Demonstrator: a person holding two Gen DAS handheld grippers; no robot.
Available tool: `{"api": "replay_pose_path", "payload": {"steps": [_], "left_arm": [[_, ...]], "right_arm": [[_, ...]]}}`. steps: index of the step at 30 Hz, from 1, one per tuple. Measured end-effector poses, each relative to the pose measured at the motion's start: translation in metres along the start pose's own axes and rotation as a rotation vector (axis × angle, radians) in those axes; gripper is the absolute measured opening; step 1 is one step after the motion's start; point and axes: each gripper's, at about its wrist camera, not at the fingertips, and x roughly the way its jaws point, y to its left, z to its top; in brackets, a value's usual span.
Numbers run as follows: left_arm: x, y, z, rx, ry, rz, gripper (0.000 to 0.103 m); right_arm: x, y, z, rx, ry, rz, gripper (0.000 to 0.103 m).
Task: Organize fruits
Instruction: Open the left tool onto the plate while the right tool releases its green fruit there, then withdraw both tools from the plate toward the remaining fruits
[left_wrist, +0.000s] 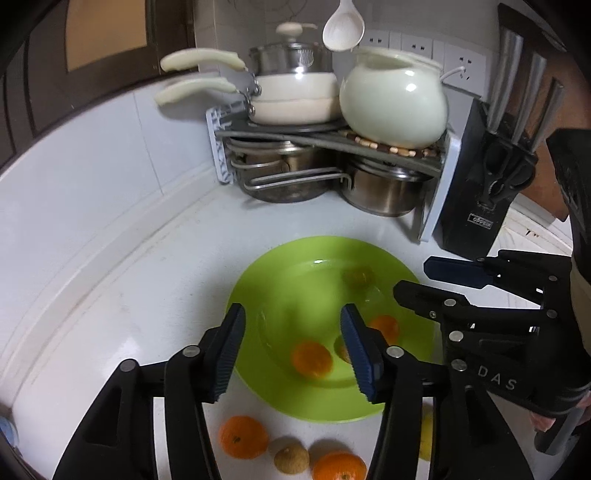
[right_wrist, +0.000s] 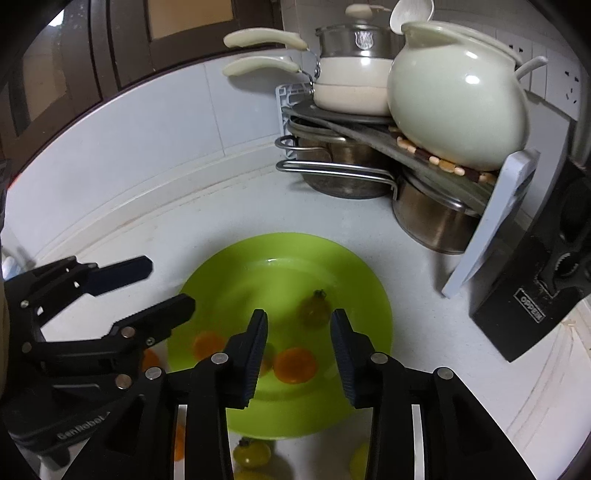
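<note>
A green plate (left_wrist: 280, 266) (right_wrist: 354, 280) lies on the white counter. It holds two orange tangerines (left_wrist: 311, 358) (right_wrist: 294, 364), a second one (left_wrist: 386, 326) (right_wrist: 207, 343), and a yellow-green fruit (left_wrist: 357, 277) (right_wrist: 314, 308). Loose fruit lies on the counter in front of the plate: two tangerines (left_wrist: 243, 436) (left_wrist: 339, 466), a brownish fruit (left_wrist: 291, 459) and a yellow-green one (right_wrist: 252, 453). My left gripper (left_wrist: 291, 354) is open and empty above the plate's near side. My right gripper (right_wrist: 299, 356) is open and empty over the plate; it also shows in the left wrist view (left_wrist: 436, 280).
A rack (left_wrist: 332, 147) with cream pans (left_wrist: 291, 96), a pale green pot (left_wrist: 393, 99) and steel pots (left_wrist: 376, 190) stands in the back corner. A black knife block (left_wrist: 484, 177) stands at the right. A white ladle (left_wrist: 343, 26) hangs above.
</note>
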Motion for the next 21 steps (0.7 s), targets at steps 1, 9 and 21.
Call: {"api": "replay_pose_path", "payload": {"steps": [1, 9, 21], "left_arm": [[-0.004, -0.001, -0.001, 0.0, -0.007, 0.001, 0.055], [-0.059, -0.011, -0.016, -0.015, -0.085, -0.007, 0.059], [-0.127, -0.027, -0.031, 0.007, -0.178, 0.016, 0.065]], "right_arm": [[-0.004, 0.0, -0.002, 0.001, -0.005, 0.001, 0.036], [-0.049, 0.003, -0.018, -0.003, -0.074, -0.005, 0.038], [-0.115, 0.023, -0.039, -0.037, -0.185, -0.022, 0.048]]}}
